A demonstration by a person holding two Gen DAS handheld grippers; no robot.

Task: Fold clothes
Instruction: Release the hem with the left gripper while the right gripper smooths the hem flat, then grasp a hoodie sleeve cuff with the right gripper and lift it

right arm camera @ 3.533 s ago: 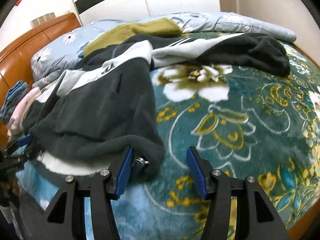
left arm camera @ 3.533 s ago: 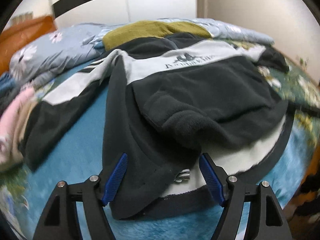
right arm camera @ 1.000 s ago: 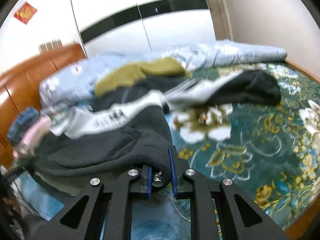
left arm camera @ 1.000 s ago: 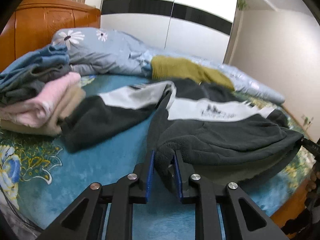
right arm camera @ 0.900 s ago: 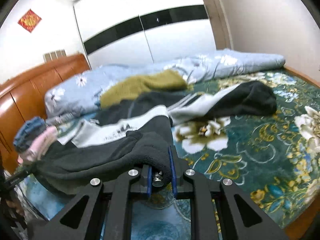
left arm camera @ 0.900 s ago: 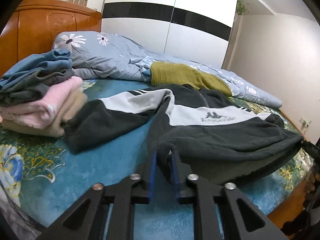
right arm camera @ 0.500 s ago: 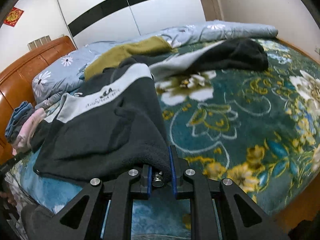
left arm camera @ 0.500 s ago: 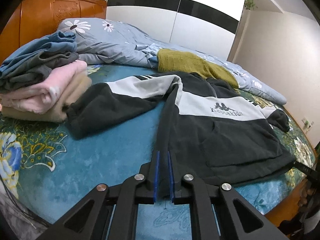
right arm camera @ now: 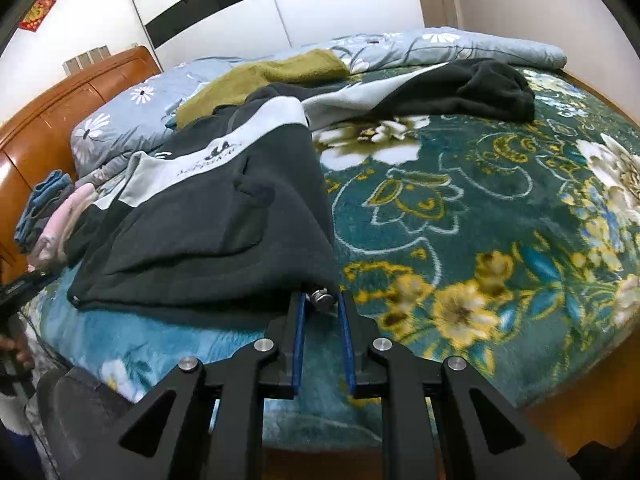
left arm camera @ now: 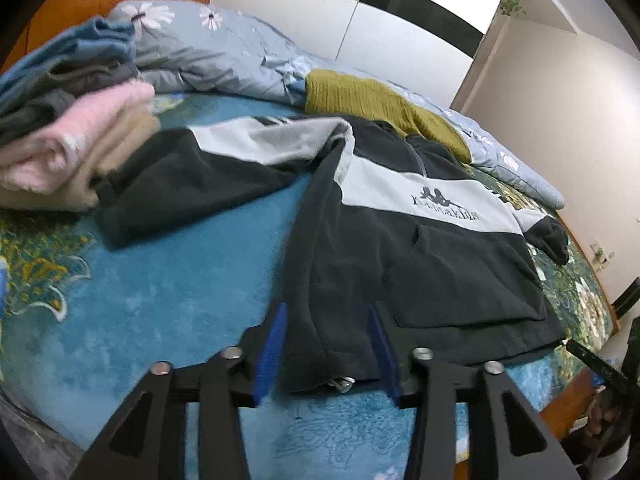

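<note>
A dark grey fleece sweatshirt (left arm camera: 420, 264) with a white chest band and a logo lies flat, front up, on the teal flowered blanket (left arm camera: 168, 304). My left gripper (left arm camera: 328, 312) is low at its near hem corner. Its jaws are opening, and the hem with a metal toggle (left arm camera: 344, 383) lies loose between the blue pads (left arm camera: 276, 332). One sleeve (left arm camera: 180, 184) stretches out to the left. In the right wrist view, my right gripper (right arm camera: 321, 300) is shut on the sweatshirt's (right arm camera: 216, 220) other hem corner, with a metal toggle (right arm camera: 322, 297) between its pads. The other sleeve (right arm camera: 460, 88) lies far right.
A stack of folded clothes (left arm camera: 72, 136) in blue, pink and beige sits at the left. An olive knit (left arm camera: 372, 108) and a pale blue flowered duvet (left arm camera: 224, 52) lie behind the sweatshirt. A wooden headboard (right arm camera: 60, 108) is far left. The bed's near edge (right arm camera: 560, 396) is just under my right gripper.
The sweatshirt's hem, held lifted a second ago, has come down and the garment now lies flat. My left gripper has opened off the hem. The right one stays clamped.
</note>
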